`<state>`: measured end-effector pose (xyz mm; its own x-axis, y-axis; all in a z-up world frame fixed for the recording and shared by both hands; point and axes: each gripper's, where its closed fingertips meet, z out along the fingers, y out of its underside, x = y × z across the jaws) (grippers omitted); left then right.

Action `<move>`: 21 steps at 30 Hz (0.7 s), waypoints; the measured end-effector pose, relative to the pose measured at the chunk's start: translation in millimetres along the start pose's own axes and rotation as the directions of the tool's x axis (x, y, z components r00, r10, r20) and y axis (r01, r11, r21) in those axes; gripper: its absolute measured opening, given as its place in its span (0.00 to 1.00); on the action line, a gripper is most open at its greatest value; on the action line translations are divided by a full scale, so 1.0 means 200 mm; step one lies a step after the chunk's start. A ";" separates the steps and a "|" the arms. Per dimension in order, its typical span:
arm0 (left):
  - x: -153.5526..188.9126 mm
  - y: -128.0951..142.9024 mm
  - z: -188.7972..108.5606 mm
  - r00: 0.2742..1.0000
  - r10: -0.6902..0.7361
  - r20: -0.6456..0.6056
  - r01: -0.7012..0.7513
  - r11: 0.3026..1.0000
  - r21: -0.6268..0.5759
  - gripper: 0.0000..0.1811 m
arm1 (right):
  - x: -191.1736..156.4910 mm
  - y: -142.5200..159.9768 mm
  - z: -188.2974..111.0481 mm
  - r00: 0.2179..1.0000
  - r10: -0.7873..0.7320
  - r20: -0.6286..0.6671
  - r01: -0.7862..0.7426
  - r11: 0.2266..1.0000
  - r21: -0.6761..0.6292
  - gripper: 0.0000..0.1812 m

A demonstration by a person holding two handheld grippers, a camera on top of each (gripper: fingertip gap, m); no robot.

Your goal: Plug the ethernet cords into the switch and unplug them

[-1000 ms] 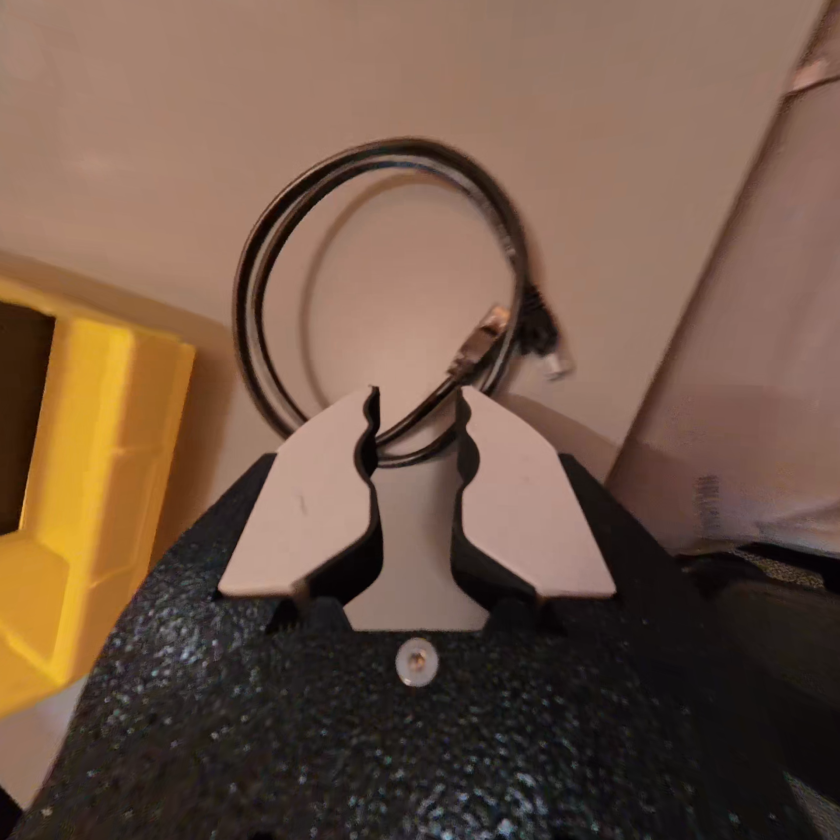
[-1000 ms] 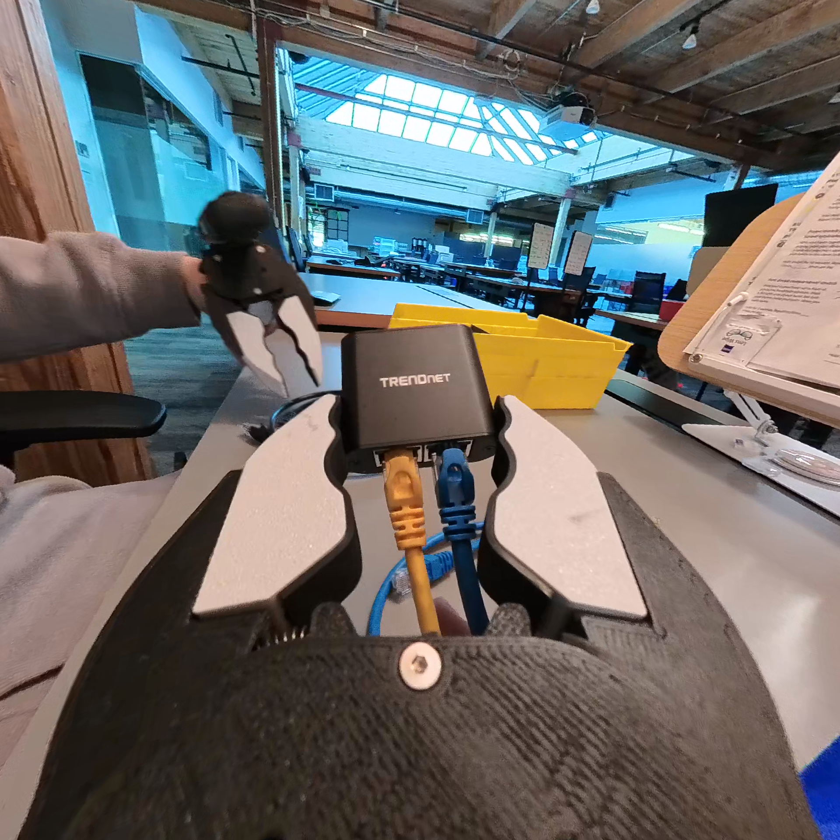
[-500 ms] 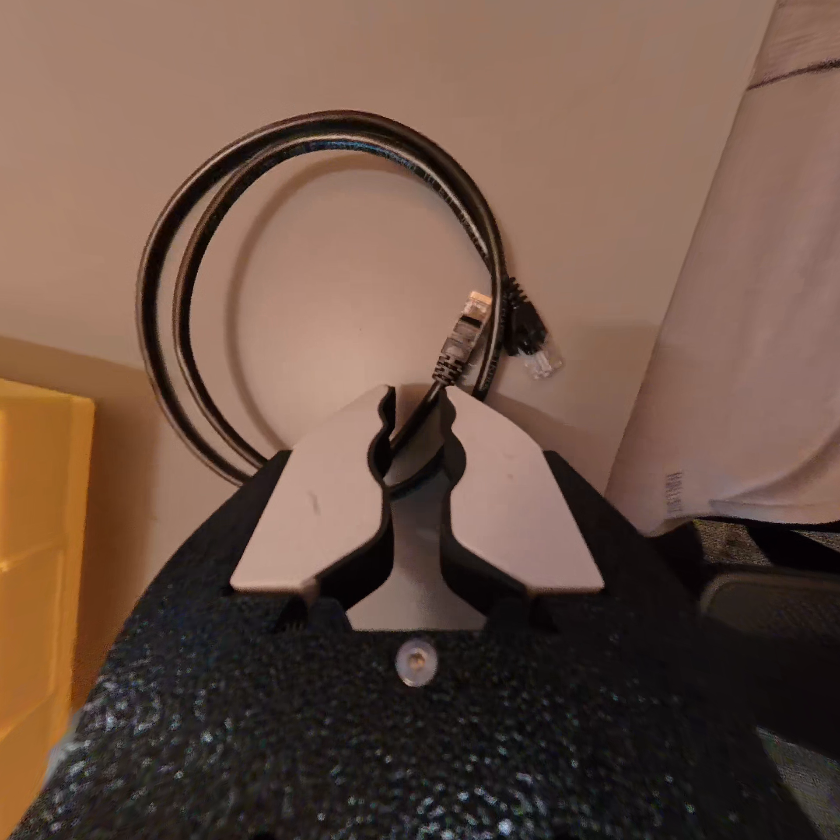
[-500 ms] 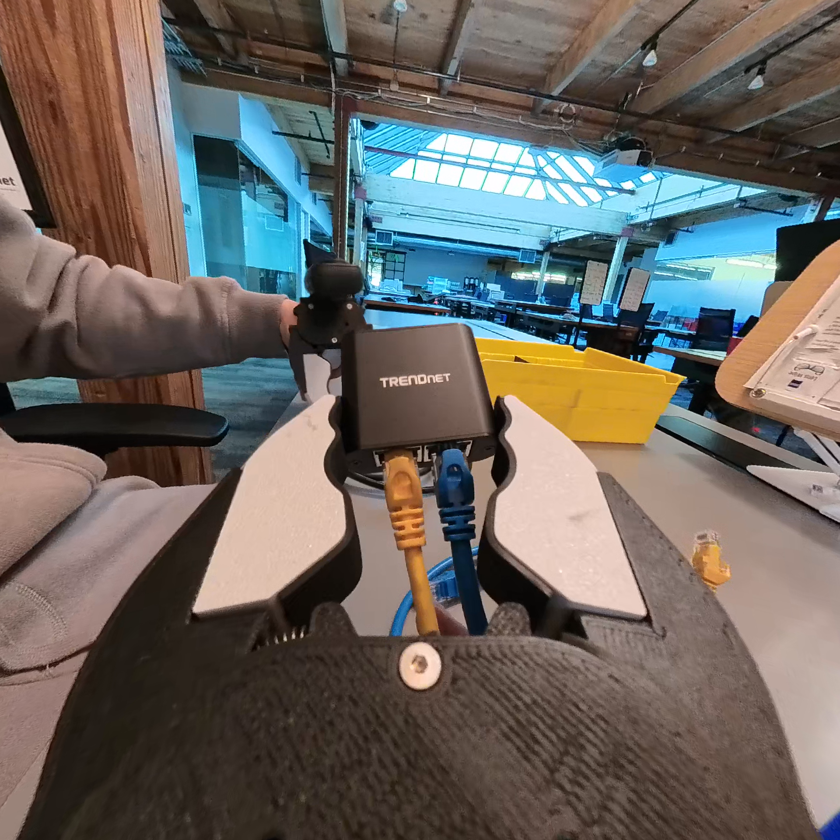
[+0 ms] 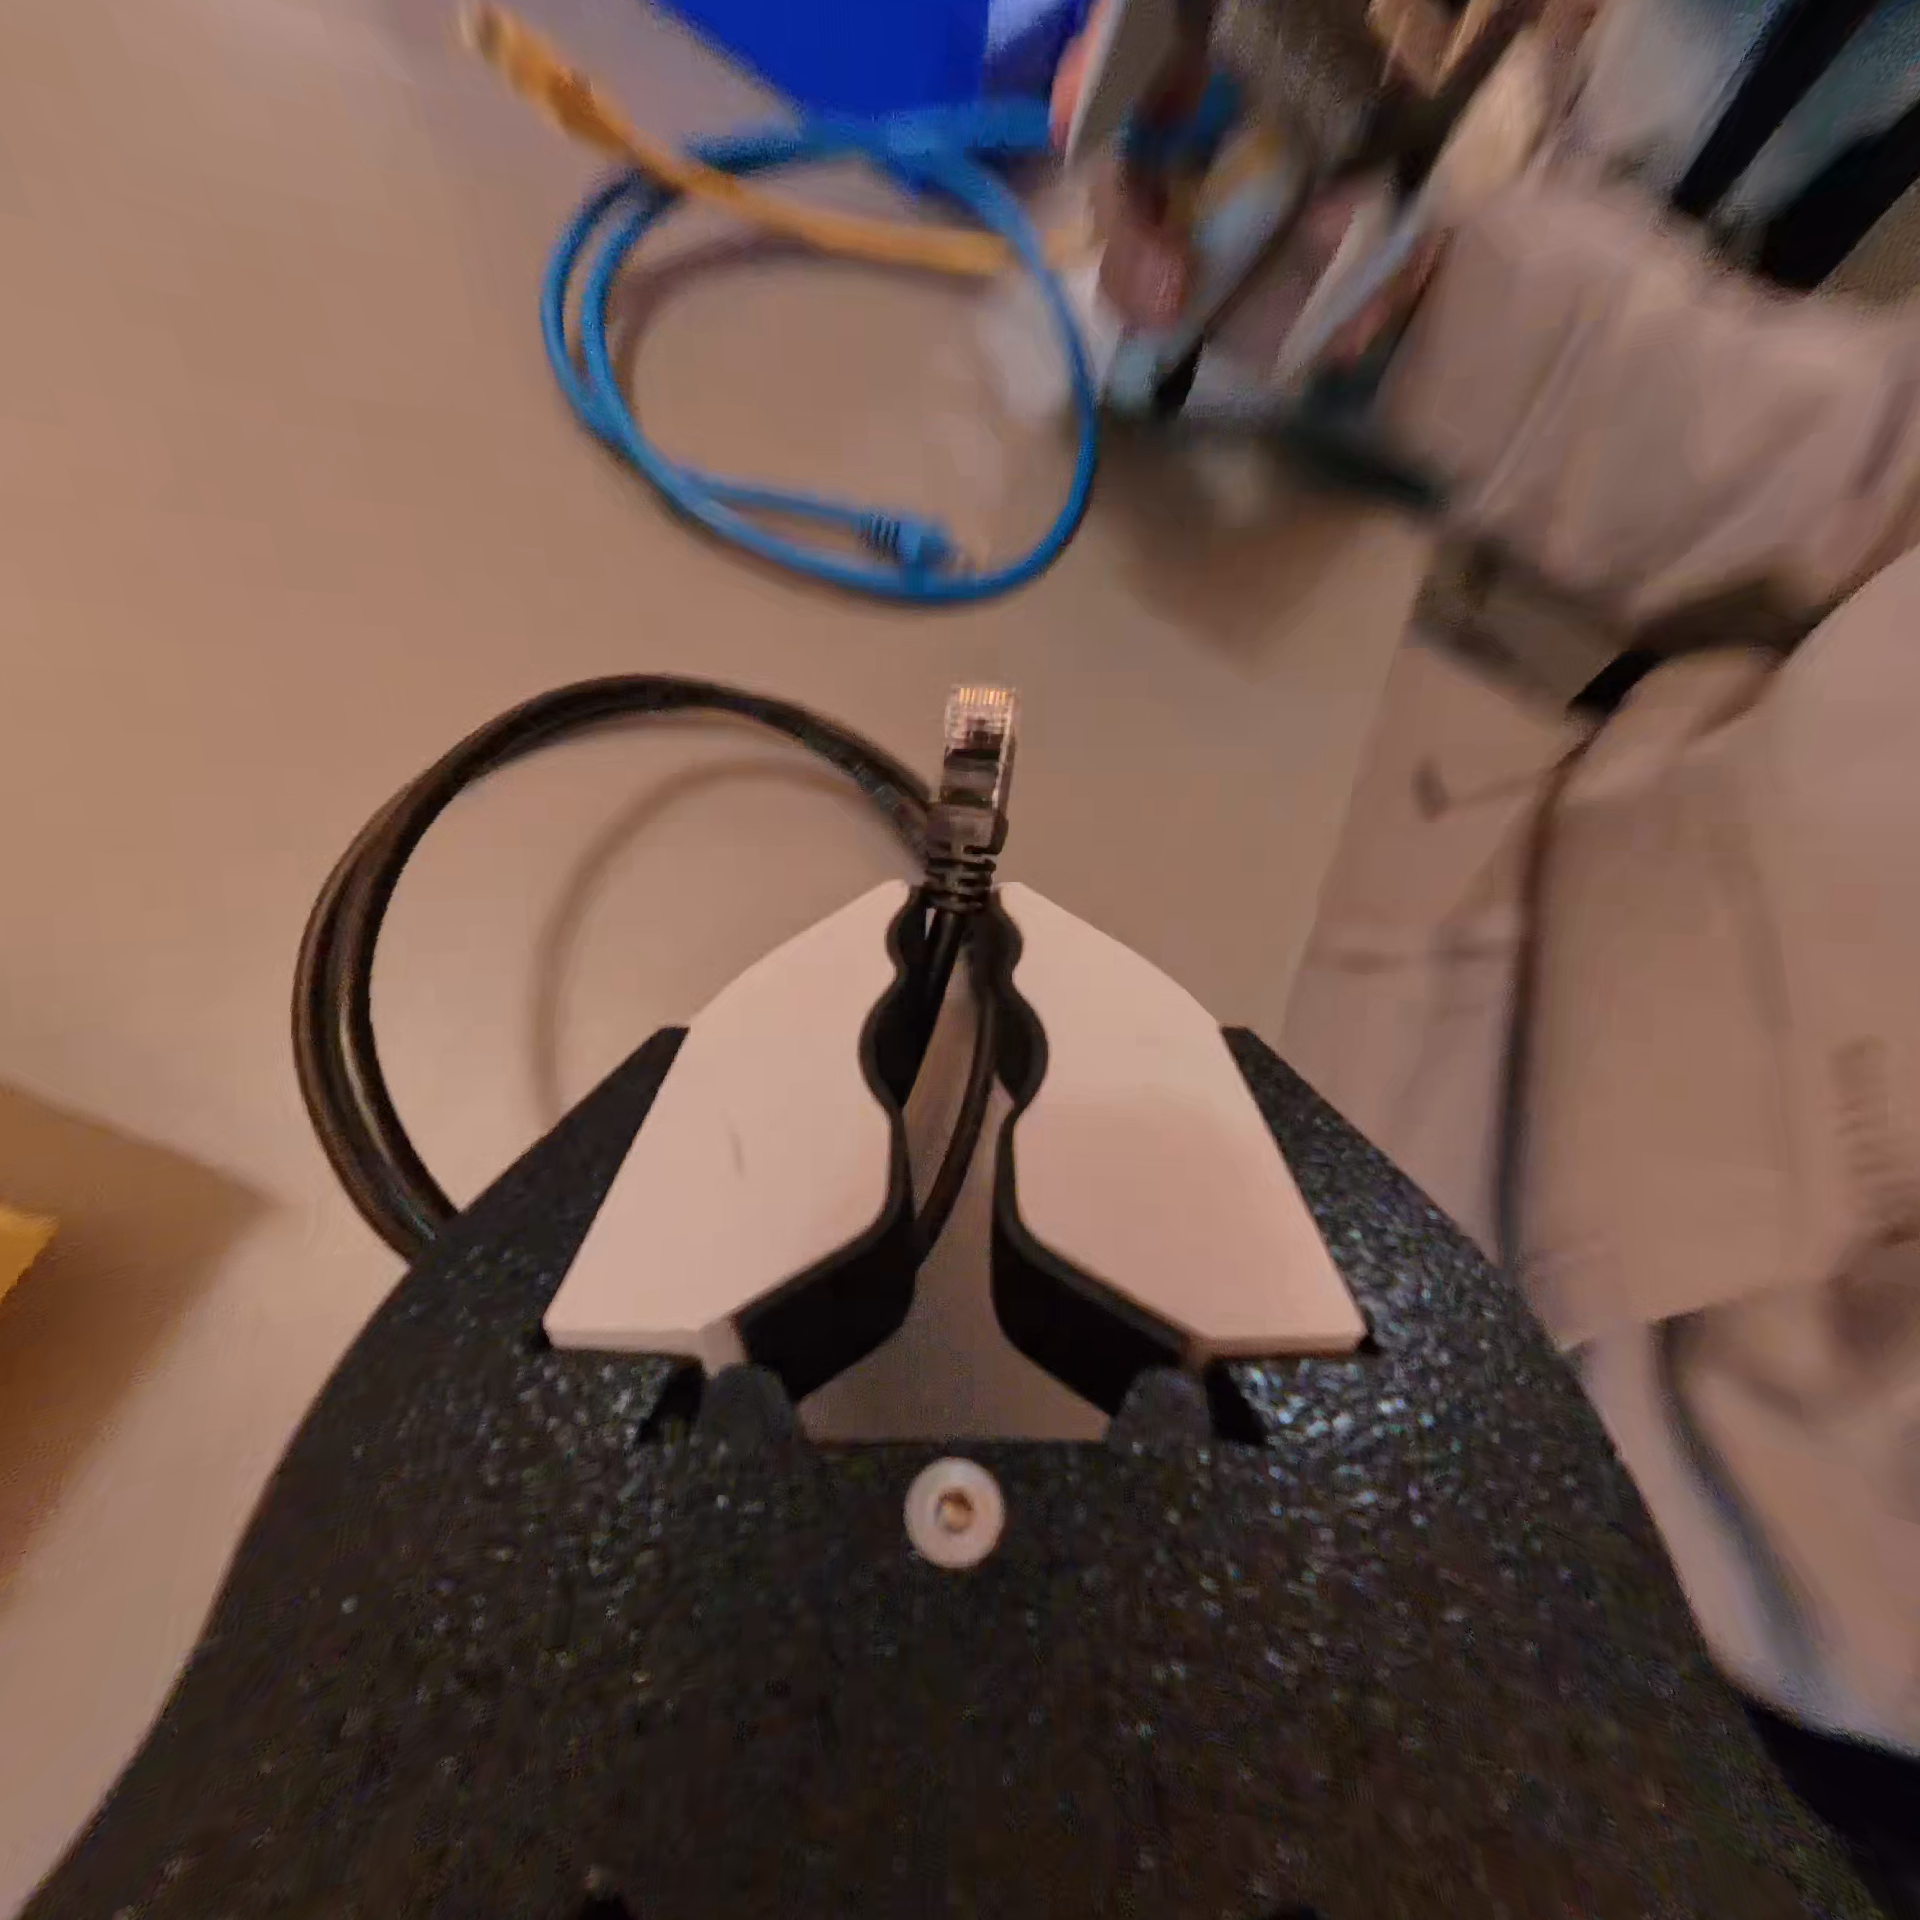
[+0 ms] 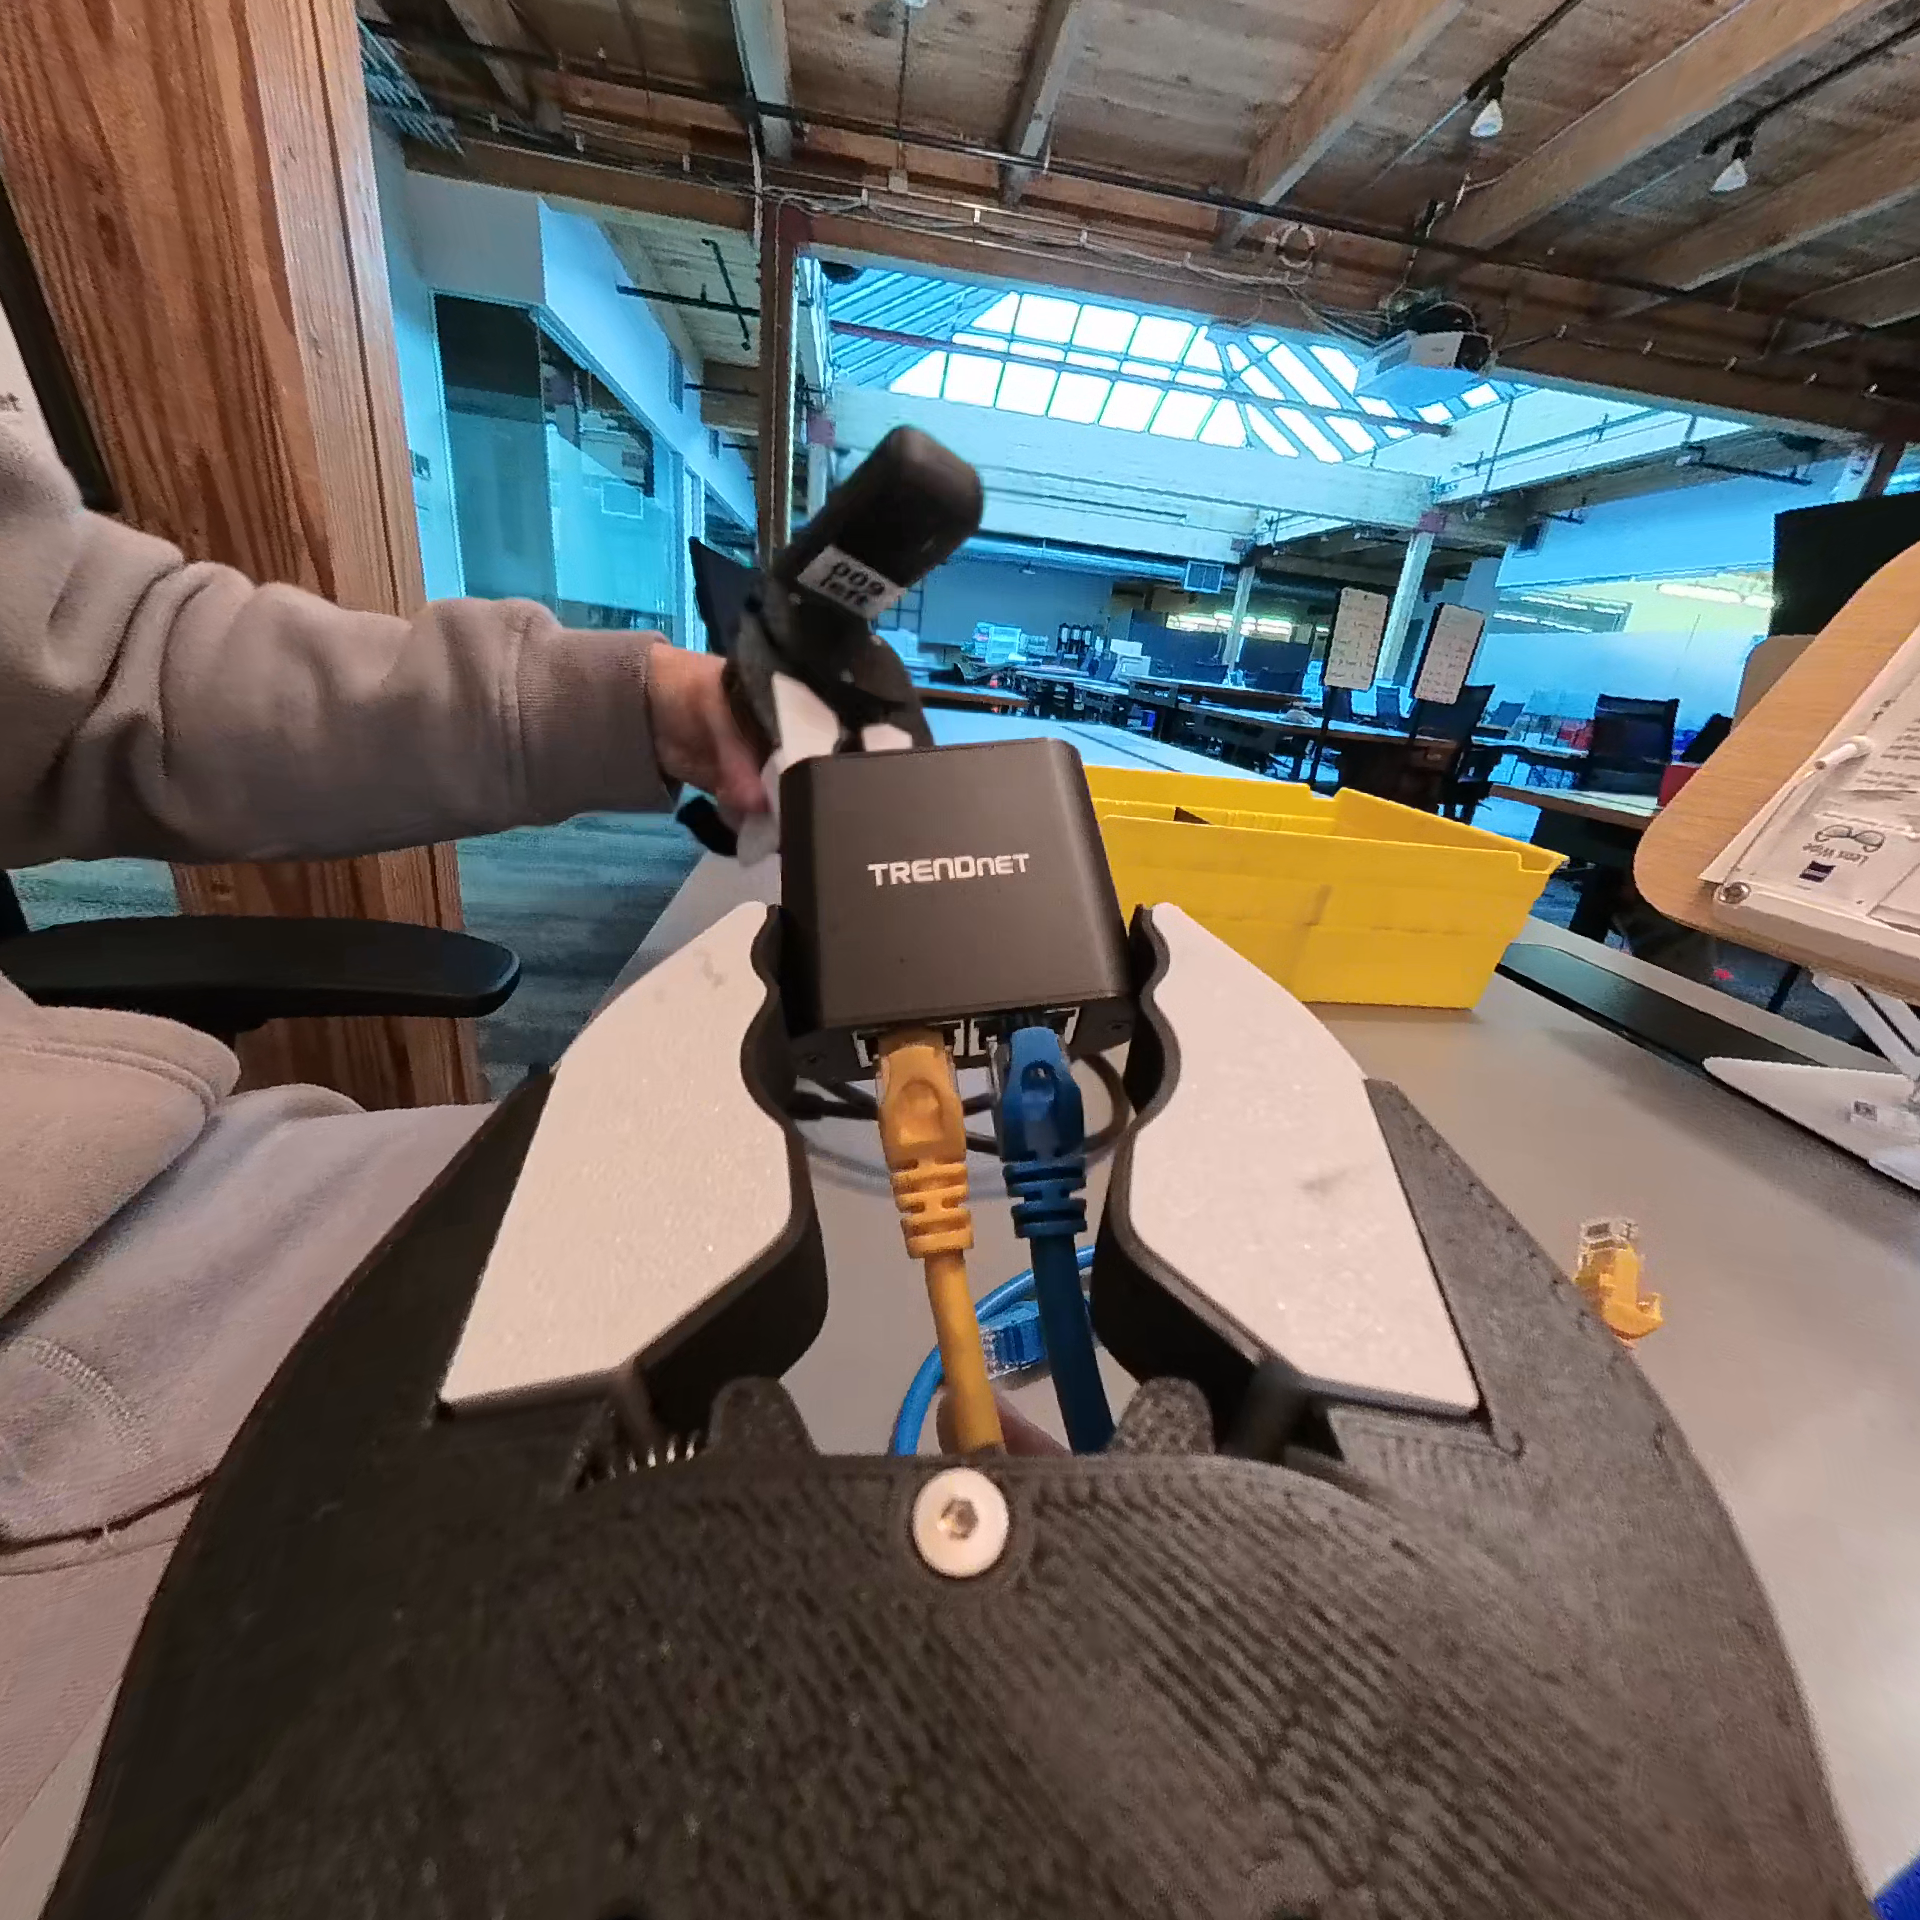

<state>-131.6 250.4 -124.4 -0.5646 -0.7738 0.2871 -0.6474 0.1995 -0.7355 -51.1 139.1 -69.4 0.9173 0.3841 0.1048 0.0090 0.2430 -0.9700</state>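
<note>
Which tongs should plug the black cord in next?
Probably the left tongs: they already pinch the black cord just behind its plug, which sticks out free. The right tongs are busy clamping the switch.

Writing on four things; the words are not repeated here.
White lettering tops the black switch [image 6: 951,883]; a printed white sticker [image 6: 847,575] sits on the left gripper [image 6: 821,769]; printed sheets [image 6: 1860,810] lie on a wooden stand [image 6: 1766,748]; distant boards [image 6: 1351,649] are unreadable.

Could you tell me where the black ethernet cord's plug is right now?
In the left wrist view, the black cord's plug sticks out just past the left gripper, pinched behind its boot, with the blue cable coiled on the table beyond.
</note>
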 end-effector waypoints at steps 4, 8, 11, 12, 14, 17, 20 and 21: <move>0.14 -0.35 -0.10 0.905 -0.238 -0.353 0.329 0.917 0.227 0.05 | 0.01 -0.02 -0.02 1.000 0.010 -0.001 -0.010 0.999 0.031 0.35; 0.08 -0.58 -0.22 0.643 -0.336 -0.689 0.673 0.678 0.297 0.06 | 0.01 -0.06 -0.06 1.000 0.016 0.003 -0.016 0.994 0.107 0.35; -0.17 -0.43 -0.11 0.552 -0.533 -0.641 0.808 0.531 0.254 0.06 | 0.03 -0.07 -0.07 0.999 0.027 -0.018 -0.024 0.992 0.127 0.35; -0.25 -0.36 -0.08 0.546 -0.586 -0.599 0.828 0.488 0.277 0.06 | 0.02 -0.07 -0.07 1.000 0.023 -0.013 -0.021 0.992 0.122 0.35; -0.37 -0.22 -0.07 0.567 -0.664 -0.488 0.824 0.461 0.329 0.05 | 0.02 -0.06 -0.06 1.000 0.015 -0.014 -0.013 0.994 0.108 0.35; -0.47 -0.04 -0.07 0.647 -0.727 -0.231 0.746 0.543 0.385 0.08 | 0.01 -0.06 -0.06 1.000 0.016 -0.008 -0.015 0.994 0.105 0.35; -0.48 0.09 -0.06 0.748 -0.662 0.051 0.623 0.726 0.291 0.18 | 0.02 -0.06 -0.05 1.000 0.028 -0.007 -0.027 0.995 0.101 0.35; -0.49 0.13 -0.07 0.779 -0.609 0.148 0.566 0.786 0.249 0.21 | 0.02 -0.06 -0.05 1.000 0.029 -0.005 -0.029 0.995 0.099 0.35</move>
<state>-100.0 339.2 -163.0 0.0297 -0.8135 0.5808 -0.7007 -0.4314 -0.5683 -43.5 128.6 -60.2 0.9191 0.3867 0.0753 -0.0564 0.3185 -0.9462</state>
